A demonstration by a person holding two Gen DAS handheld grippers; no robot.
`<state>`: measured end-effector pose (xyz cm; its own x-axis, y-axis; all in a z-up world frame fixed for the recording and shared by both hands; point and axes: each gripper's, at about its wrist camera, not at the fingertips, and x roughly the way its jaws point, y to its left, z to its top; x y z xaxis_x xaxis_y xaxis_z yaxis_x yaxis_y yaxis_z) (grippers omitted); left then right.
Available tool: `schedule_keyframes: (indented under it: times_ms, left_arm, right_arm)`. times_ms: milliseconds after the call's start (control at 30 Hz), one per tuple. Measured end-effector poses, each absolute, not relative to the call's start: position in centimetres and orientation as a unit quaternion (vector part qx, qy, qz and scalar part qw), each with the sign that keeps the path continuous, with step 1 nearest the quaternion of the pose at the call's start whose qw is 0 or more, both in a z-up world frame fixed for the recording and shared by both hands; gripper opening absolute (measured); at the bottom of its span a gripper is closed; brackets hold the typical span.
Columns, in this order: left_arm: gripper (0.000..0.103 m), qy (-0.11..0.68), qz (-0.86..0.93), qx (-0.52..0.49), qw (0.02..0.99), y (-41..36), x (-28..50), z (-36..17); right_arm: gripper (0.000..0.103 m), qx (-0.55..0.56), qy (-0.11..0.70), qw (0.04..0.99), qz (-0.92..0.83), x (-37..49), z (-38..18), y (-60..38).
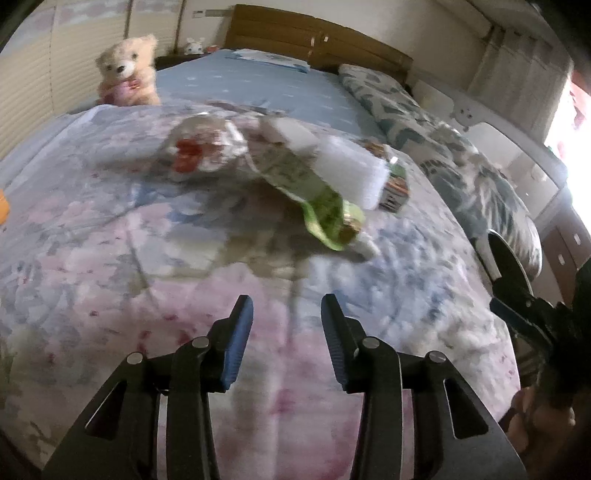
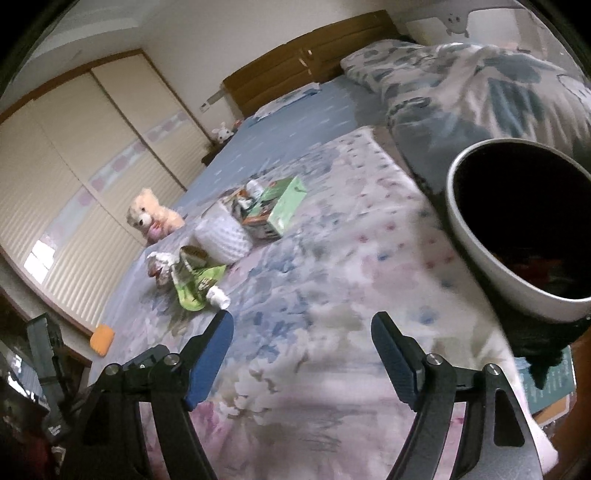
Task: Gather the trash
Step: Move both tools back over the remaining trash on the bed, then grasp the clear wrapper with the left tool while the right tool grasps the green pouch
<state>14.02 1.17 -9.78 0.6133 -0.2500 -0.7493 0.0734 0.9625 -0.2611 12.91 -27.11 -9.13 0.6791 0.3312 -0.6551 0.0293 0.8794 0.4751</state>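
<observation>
Both views look across a bed covered by a floral quilt (image 1: 147,258).

Left tool (image 1: 287,306): jaws parted, with bare quilt showing in the gap between the blue pads; it has hold of nothing. It hangs above the quilt, short of the trash.

Right tool (image 2: 303,325): jaws spread wide, nothing between them. It also hangs above the quilt, with the trash ahead and to its left.

Trash: gathered in a loose cluster near the middle of the quilt. A green pouch (image 2: 194,290) with a white cap lies nearest the tools. A crumpled wrapper (image 1: 201,147) with red print lies just beside it. A white foam piece (image 2: 221,236) sits behind the pouch. A green carton (image 2: 277,210) lies farthest back, touching or nearly touching the foam. The left wrist view is motion-blurred, so finer detail of these items cannot be told.

Bin (image 2: 476,221): a pale round container with a dark interior, at the right edge of the right wrist view, well apart from the cluster.

Other: a teddy bear (image 1: 127,70) sits at the quilt's far left edge. A patterned pillow (image 1: 373,88) lies by the wooden headboard (image 1: 317,33).
</observation>
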Motion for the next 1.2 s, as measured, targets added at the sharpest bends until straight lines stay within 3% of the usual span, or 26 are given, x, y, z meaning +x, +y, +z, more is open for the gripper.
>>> schedule_keyframes:
  times_ms: [167, 233, 600, 1033, 1200]
  left_arm:
    - [0.042, 0.431, -0.074, -0.109, 0.893, 2.9, 14.6, -10.1]
    - [0.051, 0.431, -0.072, -0.106, 0.893, 3.4, 14.9, -10.1]
    - [0.056, 0.436, -0.055, -0.082, 0.894, 6.7, 17.9, -10.6]
    - [0.074, 0.443, -0.069, -0.062, 0.892, 8.6, 24.6, -10.3]
    - [0.075, 0.445, -0.075, -0.048, 0.891, 8.3, 27.1, -10.7]
  right_arm:
    - [0.079, 0.225, 0.397, 0.884, 0.102, 13.5, -9.4, -25.4]
    - [0.079, 0.222, 0.401, 0.882, 0.112, 13.9, -9.5, -24.7]
    - [0.081, 0.190, 0.414, 0.872, 0.176, 16.3, -10.0, -20.4]
    - [0.085, 0.114, 0.443, 0.859, 0.228, 21.1, -10.9, -15.6]
    - [0.085, 0.084, 0.454, 0.854, 0.241, 22.6, -11.4, -13.9]
